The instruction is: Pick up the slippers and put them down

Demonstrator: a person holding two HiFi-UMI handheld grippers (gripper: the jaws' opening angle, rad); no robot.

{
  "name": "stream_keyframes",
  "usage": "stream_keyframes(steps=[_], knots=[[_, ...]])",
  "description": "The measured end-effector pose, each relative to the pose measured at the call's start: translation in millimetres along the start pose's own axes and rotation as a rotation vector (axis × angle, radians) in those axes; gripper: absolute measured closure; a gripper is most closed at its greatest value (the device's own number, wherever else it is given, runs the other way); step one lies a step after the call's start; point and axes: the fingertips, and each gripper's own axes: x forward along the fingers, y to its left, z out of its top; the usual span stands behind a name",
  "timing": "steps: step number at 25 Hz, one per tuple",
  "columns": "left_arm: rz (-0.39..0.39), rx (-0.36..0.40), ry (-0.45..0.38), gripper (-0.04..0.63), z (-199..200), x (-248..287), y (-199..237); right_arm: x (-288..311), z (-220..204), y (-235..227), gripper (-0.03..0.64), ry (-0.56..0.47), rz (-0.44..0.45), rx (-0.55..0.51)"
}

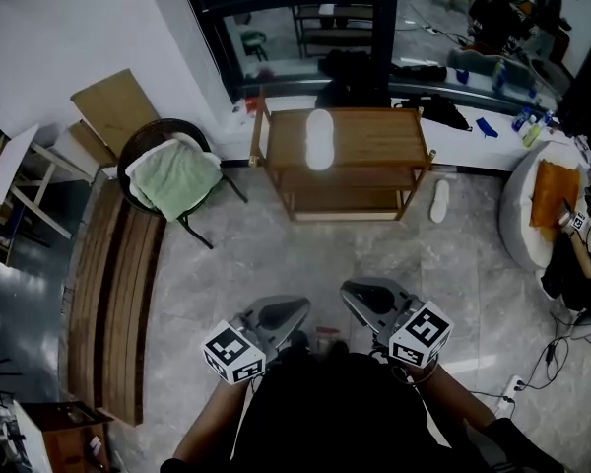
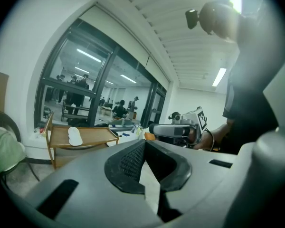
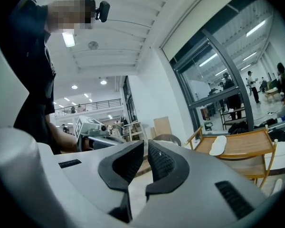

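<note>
**Supervisor:** Report the state of each hand-held gripper, nearest items first.

**Operator:** I have both units low in the head view, close to the body and side by side over the grey floor [image 1: 276, 254]. On the left hand-held gripper [image 1: 301, 309], its own view shows the pads meeting at the tips with nothing between them. On the right hand-held gripper [image 1: 348, 292], I read the pads as closed to a thin slit, also with nothing between them. Neither unit touches any object.

**Supervisor:** Locate the task items.

**Operator:** Both are well ahead of the grippers. One white slipper [image 1: 318, 138] lies flat on the top level of the wooden table [image 1: 374, 131], left of centre and lengthwise front to back. The second slipper [image 1: 439, 201] lies on the floor just beside the table's right-hand legs.

**Supervisor:** Any other carriers and their contents?

**Operator:** I see a round dark chair [image 1: 143, 146] to the left of the table. Its seat holds a folded green cloth [image 1: 174, 178].
</note>
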Motion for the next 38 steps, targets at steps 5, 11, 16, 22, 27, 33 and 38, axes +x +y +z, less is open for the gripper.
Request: stream_keyframes(steps=[5, 11, 16, 22, 27, 33, 38], knots=[[-0.003, 0.007, 0.003, 0.592, 3, 4, -2, -2, 1, -2, 0.578, 0.001, 0.005, 0.002], [0.004, 0.007, 0.015, 0.592, 8, -1, -5, 2, -3, 2, 0.578, 0.009, 0.021, 0.018], [0.014, 0.001, 0.031, 0.592, 4, -9, 3, 13, -5, 1, 0.578, 0.002, 0.019, 0.035], [-0.005, -0.005, 0.030, 0.592, 3, -1, 30, 21, -11, -21, 0.578, 0.017, -0.023, 0.038], [-0.027, -0.004, 0.004, 0.592, 19, 15, 69, 40, -2, -50, 0.578, 0.028, -0.064, 0.030], [-0.063, 0.006, -0.014, 0.592, 39, 32, 129, 85, 17, -90, 0.578, 0.021, -0.106, 0.013], [-0.117, 0.005, -0.018, 0.592, 61, 44, 179, 126, 37, -123, 0.578, 0.011, -0.153, 0.014]])
